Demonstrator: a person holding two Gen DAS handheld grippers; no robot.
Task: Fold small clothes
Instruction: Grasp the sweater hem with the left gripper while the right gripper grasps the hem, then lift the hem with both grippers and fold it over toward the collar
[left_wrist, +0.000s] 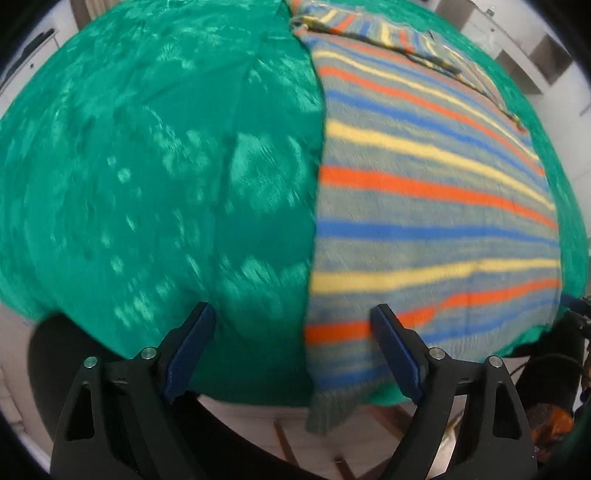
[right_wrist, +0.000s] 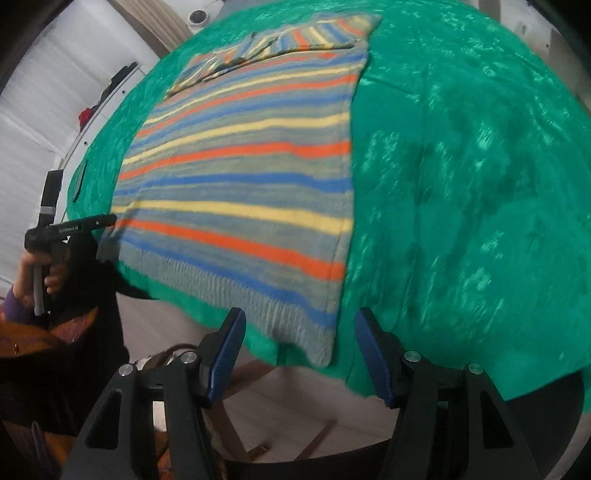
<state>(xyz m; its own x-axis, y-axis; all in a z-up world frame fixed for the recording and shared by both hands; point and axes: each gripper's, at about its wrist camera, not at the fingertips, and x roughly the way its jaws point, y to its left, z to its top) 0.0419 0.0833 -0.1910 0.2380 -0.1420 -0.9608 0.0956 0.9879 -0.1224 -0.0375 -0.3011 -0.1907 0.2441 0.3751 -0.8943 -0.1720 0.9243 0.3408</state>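
Green cloth (left_wrist: 147, 166) covers table | striped sweater (left_wrist: 424, 206) lies flat on it, ribbed hem at near edge, sleeve folded across top | left gripper (left_wrist: 293, 345) spread wide, empty | right gripper (right_wrist: 299, 349) parted, empty, above hem corner

Home: green tablecloth (right_wrist: 461, 184); white cupboards (right_wrist: 48, 110)

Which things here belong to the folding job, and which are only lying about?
For the job:
- striped sweater
- left gripper, open
- right gripper, open

Only lying about:
- green cloth under the sweater
- white cabinets
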